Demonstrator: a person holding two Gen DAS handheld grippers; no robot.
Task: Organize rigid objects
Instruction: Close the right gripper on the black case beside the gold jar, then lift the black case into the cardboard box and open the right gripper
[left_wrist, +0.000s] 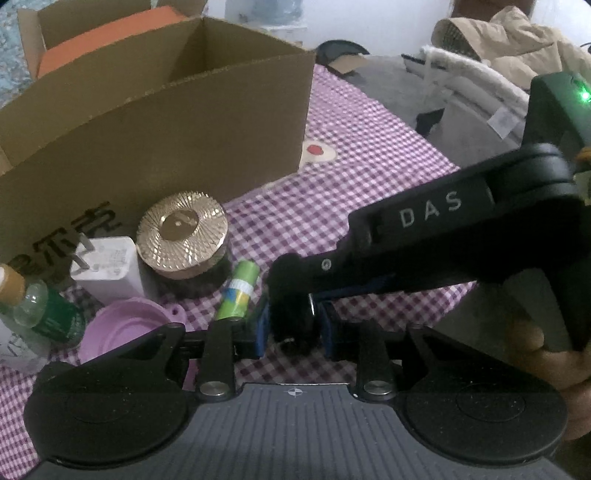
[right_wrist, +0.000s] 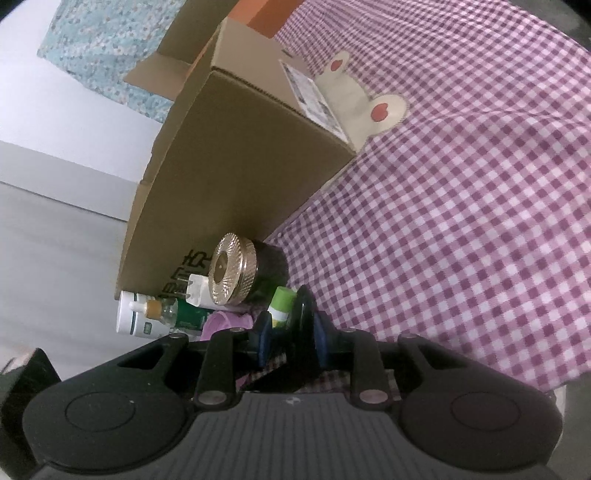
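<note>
Along the near edge of the checked cloth, the loose things stand bunched against the front wall of the open cardboard box, likely so each has a short trip in. Farthest left is a clear bottle with a green label, then a white plug adapter with its prongs up and a lilac silicone cup lying just before it. Next comes a dark jar with a gold lid, upright and touching the adapter, and a green roll leaning beside it.

Right of the roll, the left gripper has its blue pads pressed onto a dark round object, held just above the cloth. What it is cannot be made out.

The right gripper reaches in from the right edge to the same object. Its pads flank it, but a gap shows on one side, so whether it pinches cannot be told. It may be steadying the piece for a handover.
</note>
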